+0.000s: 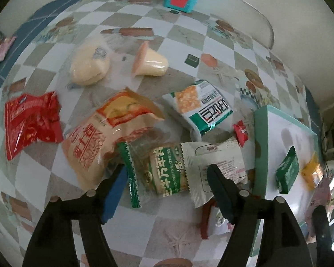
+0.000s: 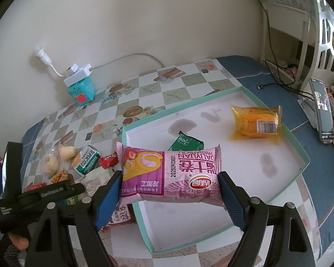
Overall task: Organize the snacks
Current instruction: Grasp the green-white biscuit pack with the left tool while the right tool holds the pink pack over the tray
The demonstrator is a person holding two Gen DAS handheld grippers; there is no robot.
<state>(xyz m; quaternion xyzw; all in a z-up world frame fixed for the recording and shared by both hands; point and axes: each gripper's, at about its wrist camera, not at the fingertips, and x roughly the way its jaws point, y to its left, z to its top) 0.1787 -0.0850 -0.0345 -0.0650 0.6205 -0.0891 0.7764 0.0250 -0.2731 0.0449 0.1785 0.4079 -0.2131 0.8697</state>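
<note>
In the left wrist view my left gripper (image 1: pixel 167 166) is open, pointing down over a heap of snacks on the checked tablecloth. A green-and-white biscuit packet (image 1: pixel 164 173) lies between its fingers, and the pads do not press on it. A white packet (image 1: pixel 216 155) lies under the right finger and a peach roll packet (image 1: pixel 100 138) by the left one. My right gripper (image 2: pixel 169 174) is shut on a pink swiss-roll packet (image 2: pixel 171 166), gripped by its two ends above the near left corner of the teal-rimmed white tray (image 2: pixel 211 98).
The tray holds a green packet (image 2: pixel 184 142) and an orange packet (image 2: pixel 256 122). On the cloth lie a red packet (image 1: pixel 31 122), a cracker packet (image 1: pixel 200 109), two jelly cups (image 1: pixel 151 62) and a red candy (image 1: pixel 241 131). A teal box (image 2: pixel 81 89) stands by the wall, a phone (image 2: pixel 322 111) at the right.
</note>
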